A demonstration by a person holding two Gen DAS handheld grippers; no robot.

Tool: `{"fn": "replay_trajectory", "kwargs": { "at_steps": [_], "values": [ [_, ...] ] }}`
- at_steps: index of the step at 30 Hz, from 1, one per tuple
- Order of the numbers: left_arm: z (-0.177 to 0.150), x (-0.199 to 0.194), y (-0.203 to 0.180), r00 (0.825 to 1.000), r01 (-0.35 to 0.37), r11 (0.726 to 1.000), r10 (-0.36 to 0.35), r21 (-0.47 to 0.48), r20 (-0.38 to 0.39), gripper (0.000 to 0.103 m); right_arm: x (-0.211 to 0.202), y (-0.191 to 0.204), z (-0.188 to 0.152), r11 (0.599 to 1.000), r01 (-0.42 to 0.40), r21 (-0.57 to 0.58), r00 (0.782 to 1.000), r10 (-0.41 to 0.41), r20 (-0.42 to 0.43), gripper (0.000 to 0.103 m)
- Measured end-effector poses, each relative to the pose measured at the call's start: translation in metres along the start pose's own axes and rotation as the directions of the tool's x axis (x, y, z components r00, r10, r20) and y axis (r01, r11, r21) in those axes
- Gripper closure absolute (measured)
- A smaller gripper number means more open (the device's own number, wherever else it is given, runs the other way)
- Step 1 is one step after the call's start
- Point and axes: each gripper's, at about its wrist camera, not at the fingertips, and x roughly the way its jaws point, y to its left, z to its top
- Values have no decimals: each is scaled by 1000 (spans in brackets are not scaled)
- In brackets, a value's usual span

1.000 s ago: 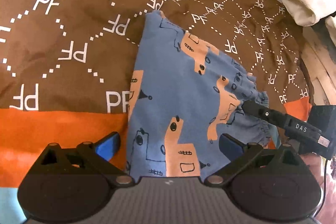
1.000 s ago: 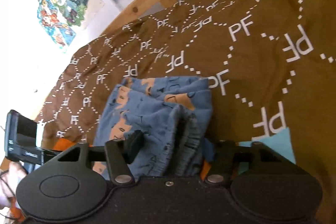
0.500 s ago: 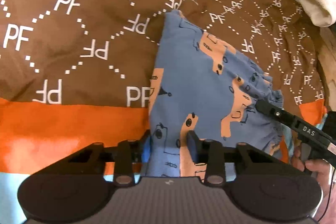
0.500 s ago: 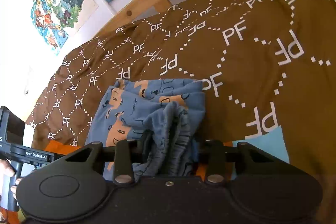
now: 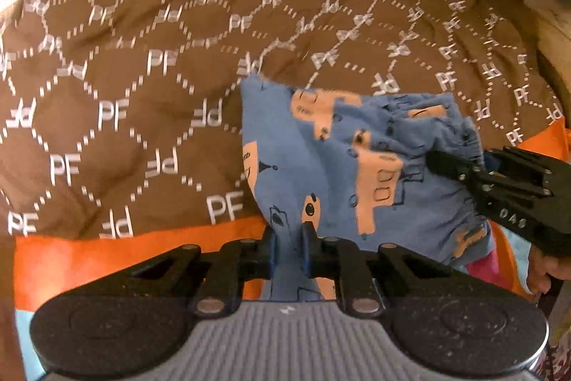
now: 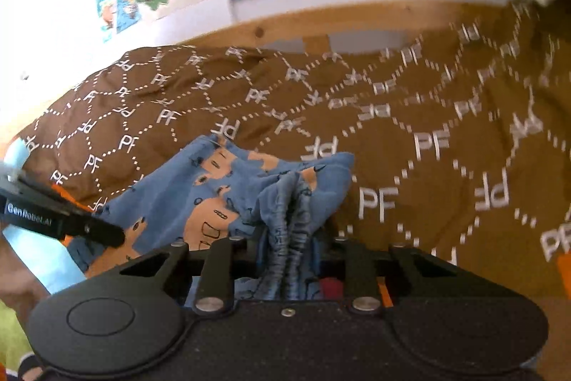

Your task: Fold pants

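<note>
Closing on the soft, light pants (image 5: 332,174), your left gripper (image 5: 288,247) pinches the hem edge nearest you, your right gripper (image 6: 291,247) the bunched waistband; expect sagging between.

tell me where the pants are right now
The blue pants lie on the brown bedspread near its orange band, right of centre in the left wrist view, with the left gripper closing on one edge and the right gripper on the bunched waistband.

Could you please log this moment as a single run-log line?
step: lifting | left tool: closing on blue printed cotton pants edge | right tool: closing on bunched waistband | surface: brown patterned bedspread
</note>
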Motion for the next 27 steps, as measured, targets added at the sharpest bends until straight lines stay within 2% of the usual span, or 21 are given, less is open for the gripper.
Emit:
{"fn": "replay_trajectory", "kwargs": {
  "at_steps": [9,14,19,21,23,27],
  "values": [
    [10,-22,-13,995,-3,1000,0,29,105,89,-20,8,16,994,42,-102,994,-31,102,81],
    [21,-24,-19,979,-28,997,13,73,205,89,-24,10,32,981,93,-170,981,-62,182,81],
    [46,-6,-11,968,14,1000,-14,2,249,88,-7,-7,59,980,115,-165,974,-79,213,81],
    [54,9,-6,969,27,999,-21,-24,245,88,5,-16,68,982,111,-156,974,-77,211,80],
    [57,24,2,976,41,998,-28,-55,216,88,20,-25,73,987,97,-131,982,-73,175,79],
    [53,58,16,993,72,991,-60,-114,101,87,49,-47,65,995,85,-54,994,-81,79,74]
  ]
}}
